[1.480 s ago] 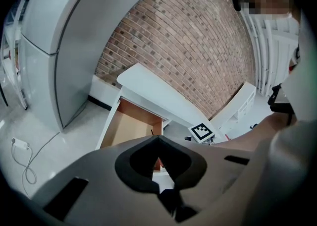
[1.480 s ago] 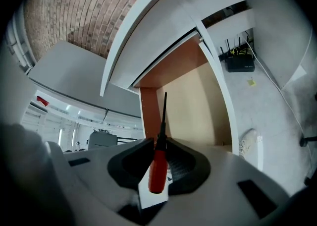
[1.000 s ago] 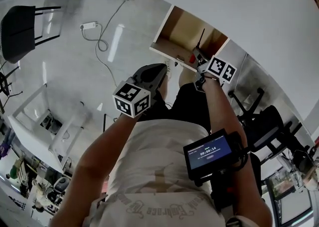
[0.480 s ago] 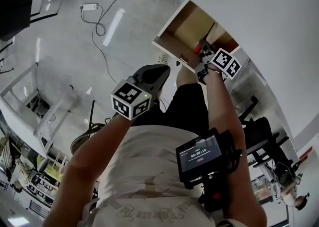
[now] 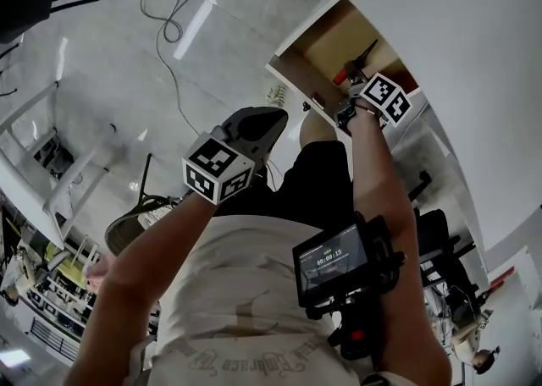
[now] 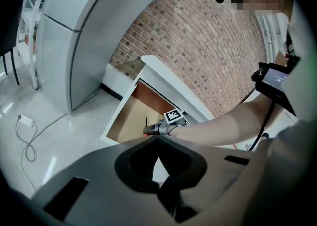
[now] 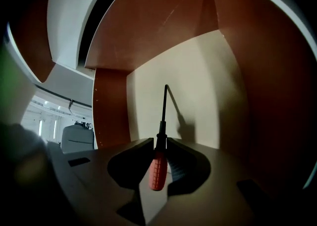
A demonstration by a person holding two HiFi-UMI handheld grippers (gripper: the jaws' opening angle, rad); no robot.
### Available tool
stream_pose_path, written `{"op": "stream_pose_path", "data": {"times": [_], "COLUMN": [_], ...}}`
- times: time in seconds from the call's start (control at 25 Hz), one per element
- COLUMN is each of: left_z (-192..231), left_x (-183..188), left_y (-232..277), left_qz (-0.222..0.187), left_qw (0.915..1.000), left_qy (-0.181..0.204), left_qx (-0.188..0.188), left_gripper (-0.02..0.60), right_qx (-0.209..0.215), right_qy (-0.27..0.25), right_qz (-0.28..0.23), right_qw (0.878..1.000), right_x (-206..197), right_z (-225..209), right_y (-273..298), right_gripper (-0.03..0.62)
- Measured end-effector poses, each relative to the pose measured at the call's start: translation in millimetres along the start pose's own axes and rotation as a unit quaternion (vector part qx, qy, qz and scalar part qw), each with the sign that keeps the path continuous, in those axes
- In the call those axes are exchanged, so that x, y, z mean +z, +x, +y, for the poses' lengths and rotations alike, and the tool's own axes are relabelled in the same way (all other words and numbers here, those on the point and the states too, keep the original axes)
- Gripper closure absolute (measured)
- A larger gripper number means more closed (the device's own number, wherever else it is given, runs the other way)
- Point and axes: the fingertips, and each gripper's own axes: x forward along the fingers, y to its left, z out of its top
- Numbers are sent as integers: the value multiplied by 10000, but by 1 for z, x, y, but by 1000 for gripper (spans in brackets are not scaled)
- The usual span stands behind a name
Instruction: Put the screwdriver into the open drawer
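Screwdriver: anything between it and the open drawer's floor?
Nothing visible. The right hand-held gripper grips the screwdriver by its red handle, and the shaft points at the bare floor of the drawer. No other item shows there.

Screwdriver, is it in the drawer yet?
Nearly. The drawer is open, and the right tongs grip the screwdriver by its red handle, tip pointing into the drawer. Left to do: let go so it lies on the bottom.
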Motion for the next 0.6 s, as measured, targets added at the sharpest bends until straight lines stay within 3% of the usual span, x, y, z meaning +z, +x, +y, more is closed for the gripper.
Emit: {"op": "stream_pose_path", "data": {"times": [0.32,0.6], "left_z": [12,4], "left_x": [-10,-16], "left_y": [0,0], "left_qz": [25,75], "left_qw": [9999,9999], "left_qy": [-107,-142], "left_qx": [53,-18], "left_gripper": [563,563], "right_qx": [-251,-581], "right_qy": [-123,-575], "right_qz": [309,482], "right_qw": [9991,9955], "right_x": [-11,-8], "right_z": [-15,-29], "right_y": [25,23], "right_gripper": [502,503]}}
